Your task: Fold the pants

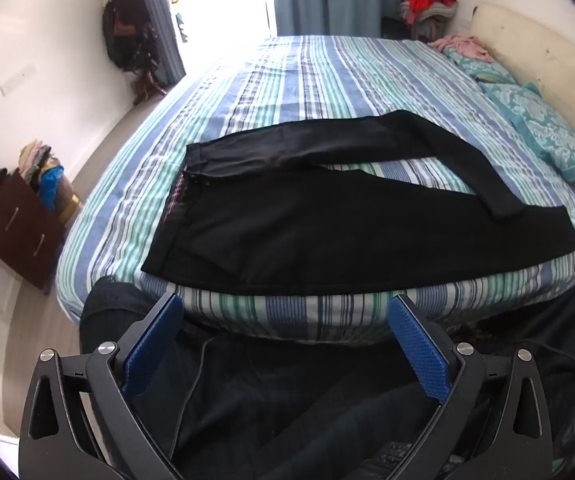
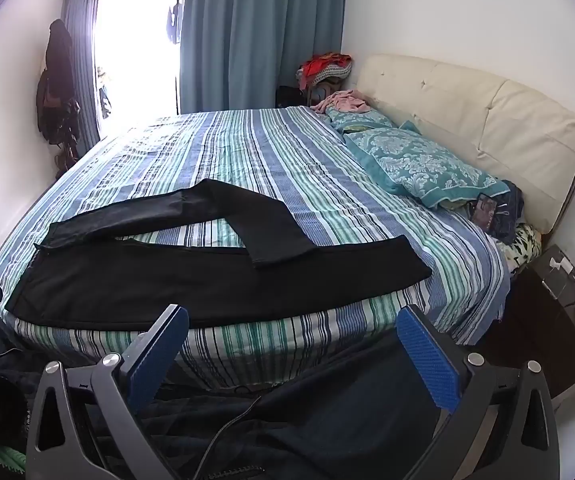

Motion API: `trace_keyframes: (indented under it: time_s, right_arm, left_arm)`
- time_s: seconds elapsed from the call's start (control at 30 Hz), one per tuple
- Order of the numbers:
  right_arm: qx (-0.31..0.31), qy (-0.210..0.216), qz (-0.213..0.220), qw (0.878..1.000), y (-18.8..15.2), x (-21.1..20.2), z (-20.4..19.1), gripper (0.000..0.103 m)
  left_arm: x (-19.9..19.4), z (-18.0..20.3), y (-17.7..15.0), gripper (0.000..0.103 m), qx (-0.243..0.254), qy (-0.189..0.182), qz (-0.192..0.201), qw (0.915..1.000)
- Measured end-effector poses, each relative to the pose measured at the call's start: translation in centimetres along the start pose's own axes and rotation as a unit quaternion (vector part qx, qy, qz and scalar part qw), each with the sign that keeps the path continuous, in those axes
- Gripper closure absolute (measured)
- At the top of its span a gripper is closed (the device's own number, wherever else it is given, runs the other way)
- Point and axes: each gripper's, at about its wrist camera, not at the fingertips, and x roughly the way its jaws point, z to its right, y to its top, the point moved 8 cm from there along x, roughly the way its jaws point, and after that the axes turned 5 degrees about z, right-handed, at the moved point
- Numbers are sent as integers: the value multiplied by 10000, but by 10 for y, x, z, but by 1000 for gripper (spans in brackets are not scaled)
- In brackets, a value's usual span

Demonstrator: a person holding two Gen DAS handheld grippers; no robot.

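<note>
Black pants (image 1: 307,232) lie spread on the striped bed (image 1: 287,76), waistband to the left, near the front edge. The near leg runs straight to the right; the far leg bends and crosses over it near the cuff. In the right wrist view the same pants (image 2: 191,284) show the far leg angling down onto the near one. My left gripper (image 1: 285,308) hangs open in front of the bed's edge, short of the pants, nothing between its blue pads. My right gripper (image 2: 293,320) is likewise open and empty, below the mattress edge.
Teal patterned pillows (image 2: 419,160) and a cream headboard (image 2: 467,100) are at the bed's right end. A brown dresser (image 1: 15,224) with piled clothes stands left. A dark nightstand (image 2: 555,308) sits right. A person's dark clothing and a cable fill the space under both grippers.
</note>
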Motion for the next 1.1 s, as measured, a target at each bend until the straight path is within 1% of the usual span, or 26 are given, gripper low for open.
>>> trace_keyframes:
  time_s: [0.23, 0.43, 0.53, 0.73, 0.9, 1.1]
  right_arm:
    - [23, 35, -39, 10000, -1, -1, 2, 0]
    - [-104, 12, -87, 9999, 1, 1, -11, 0]
    - [-99, 45, -53, 9999, -1, 1, -8, 0]
    - [19, 244, 58, 9997, -1, -2, -8, 0]
    - [2, 256, 62, 9997, -2, -2, -9, 0]
    - [21, 214, -84, 9997, -6, 2, -5, 0]
  left_arm:
    - [-1, 1, -2, 1, -7, -40, -31, 10000]
    - [-3, 4, -3, 1, 45, 5, -31, 10000]
    - [0, 3, -3, 1, 66, -14, -46, 10000]
    - [0, 4, -4, 1, 98, -24, -52, 9999]
    - [1, 4, -5, 1, 103, -9, -60, 9999]
    - [2, 4, -6, 1, 154, 17, -62, 9999]
